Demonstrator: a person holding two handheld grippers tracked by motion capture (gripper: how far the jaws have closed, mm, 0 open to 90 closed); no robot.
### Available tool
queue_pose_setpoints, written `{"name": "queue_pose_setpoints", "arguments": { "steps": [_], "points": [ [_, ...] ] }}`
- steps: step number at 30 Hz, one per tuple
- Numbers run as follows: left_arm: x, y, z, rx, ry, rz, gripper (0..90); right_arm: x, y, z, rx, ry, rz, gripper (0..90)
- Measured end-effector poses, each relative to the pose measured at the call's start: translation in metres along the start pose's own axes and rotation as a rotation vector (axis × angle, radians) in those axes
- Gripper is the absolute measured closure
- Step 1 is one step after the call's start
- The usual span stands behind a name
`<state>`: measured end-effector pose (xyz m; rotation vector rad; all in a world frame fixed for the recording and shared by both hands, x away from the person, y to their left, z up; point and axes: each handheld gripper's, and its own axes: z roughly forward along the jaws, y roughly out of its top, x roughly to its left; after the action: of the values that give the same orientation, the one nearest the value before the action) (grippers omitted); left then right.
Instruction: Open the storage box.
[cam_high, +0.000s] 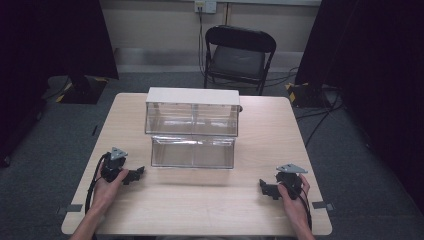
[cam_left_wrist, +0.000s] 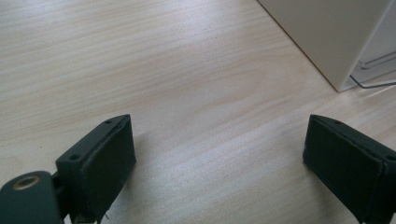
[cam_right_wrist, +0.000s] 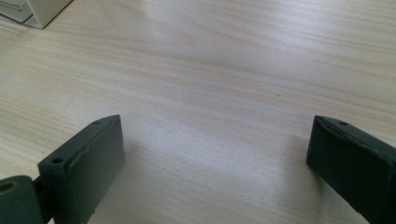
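Clear plastic drawers (cam_high: 193, 134) are seen stacked mid-surface, well apart from both grippers. The left gripper (cam_high: 136, 174) and right gripper (cam_high: 265, 187) are held low near the front, jaws spread wide, nothing grasped.

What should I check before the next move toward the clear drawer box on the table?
1. Left tongs open, nothing held: ok.
2. Right tongs open, nothing held: ok.
3. Lower drawer of the drawer box pulled out forward: ok.
4. Upper drawer pushed in: ok.
5. Table between tongs and box free of obstacles: ok.
6. Anything inside the drawers: cannot tell.
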<state>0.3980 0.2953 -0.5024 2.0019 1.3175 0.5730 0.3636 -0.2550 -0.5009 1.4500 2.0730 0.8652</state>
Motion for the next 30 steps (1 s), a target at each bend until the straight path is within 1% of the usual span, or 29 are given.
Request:
{"name": "queue_pose_setpoints", "arguments": {
  "steps": [9,10,11,12,13,15,16,17,18,19,23,24,27,28,29,30],
  "points": [
    [0.000,0.000,0.000,0.001,-0.001,0.004,8.4,0.000,0.000,0.000,0.001,-0.003,0.002,3.5],
    [0.001,0.000,0.001,-0.001,-0.006,0.003,7.6,0.001,0.002,0.001,0.000,-0.006,0.009,6.3],
    [0.000,0.000,0.001,-0.002,-0.013,-0.007,7.6,0.001,0.002,0.001,0.000,-0.006,0.009,6.3],
    [0.000,0.001,0.001,0.002,-0.014,-0.006,7.3,0.002,0.003,0.001,-0.001,0.001,0.011,12.1],
    [0.000,0.001,0.001,0.001,-0.014,-0.007,7.2,0.004,0.004,0.000,-0.015,0.004,0.004,17.7],
    [0.000,0.001,0.001,0.001,-0.015,-0.007,7.1,0.008,0.005,-0.001,-0.014,0.016,0.003,12.8],
    [0.000,0.001,0.001,0.001,-0.014,-0.006,7.1,0.010,0.006,-0.001,-0.016,0.023,-0.006,15.6],
    [0.000,0.001,0.001,0.001,-0.014,-0.006,7.1,0.011,0.007,-0.002,-0.020,0.025,-0.012,15.8],
    [0.000,0.001,0.001,0.002,-0.014,-0.005,7.1,0.014,0.009,-0.003,-0.025,0.027,-0.014,13.4],
    [0.000,0.001,0.001,0.002,-0.013,-0.005,7.0,0.015,0.011,-0.004,-0.033,0.031,-0.021,15.2],
    [0.000,0.001,0.001,0.002,-0.014,-0.006,7.0,0.022,0.018,-0.006,-0.055,0.050,-0.018,14.3],
    [0.000,0.001,0.001,0.002,-0.013,-0.006,7.0,0.025,0.020,-0.008,-0.070,0.058,-0.021,14.3],
    [0.000,0.001,0.001,0.002,-0.013,-0.006,7.0,0.030,0.024,-0.010,-0.079,0.082,-0.033,14.3],
    [0.000,0.001,0.001,0.002,-0.014,-0.006,7.0,0.030,0.024,-0.010,-0.079,0.082,-0.033,14.3],
    [0.000,0.001,0.002,0.003,-0.007,-0.005,6.8,0.032,0.025,-0.011,-0.084,0.089,-0.037,14.4],
    [0.000,0.001,0.002,0.001,-0.008,-0.007,6.3,0.033,0.027,-0.013,-0.090,0.103,-0.037,14.4]
  ]
}}
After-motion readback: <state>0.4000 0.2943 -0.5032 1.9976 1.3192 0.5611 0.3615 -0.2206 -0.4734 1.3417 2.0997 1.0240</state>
